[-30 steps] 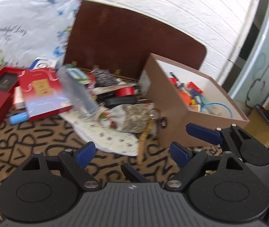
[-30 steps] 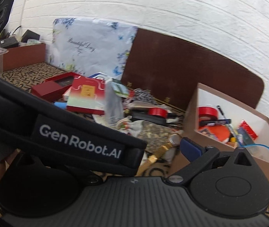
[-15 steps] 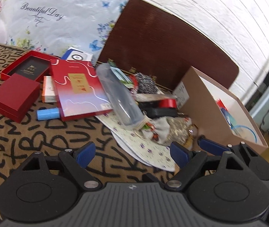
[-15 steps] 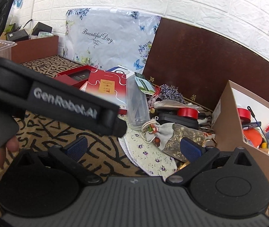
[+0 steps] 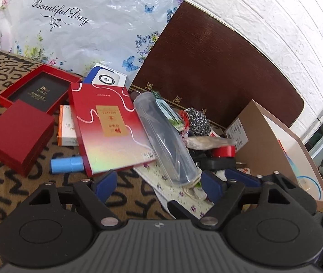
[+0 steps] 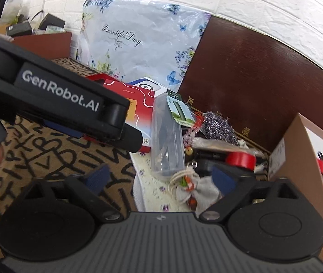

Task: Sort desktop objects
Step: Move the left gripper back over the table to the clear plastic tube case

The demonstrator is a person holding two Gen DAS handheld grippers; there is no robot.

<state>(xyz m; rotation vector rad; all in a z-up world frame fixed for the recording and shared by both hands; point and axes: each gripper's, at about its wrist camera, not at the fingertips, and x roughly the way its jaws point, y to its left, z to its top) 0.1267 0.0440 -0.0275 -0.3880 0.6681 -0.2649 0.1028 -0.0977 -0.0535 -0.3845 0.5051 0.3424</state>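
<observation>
Left wrist view first: the left gripper point(image 5: 155, 182) has its blue fingers point(image 5: 105, 182) spread wide with nothing between the pads, though they have just been closing a little; beyond their tips lies the lower end of a clear plastic tube case point(image 5: 164, 141), slanting across the clutter. In the right wrist view the right gripper point(image 6: 159, 178) is likewise wide apart and empty, its fingers also having just narrowed somewhat, with the same tube case point(image 6: 167, 136) and a small drawstring pouch point(image 6: 193, 187) just ahead. The left tool's black body, marked "GenRobot.AI", crosses the upper left of that view.

Both tools seem to be approaching the pile on the letter-patterned bench point(image 5: 13, 200), so the step in hand looks like picking the next item. The tube case is the likeliest target; it is smooth and round, so the next move calls for a square grip across its width before carrying it to the cardboard box point(image 5: 259, 141) at the right, which already holds sorted bits.

Around the case: a red booklet-style box point(image 5: 109, 129) with gold lettering too small to read, a blue cylinder point(image 5: 66, 165), a red square box point(image 5: 18, 136), a roll of red tape point(image 5: 224, 152). Behind stands a floral bag point(image 5: 75, 22) reading "Beautiful Day".
</observation>
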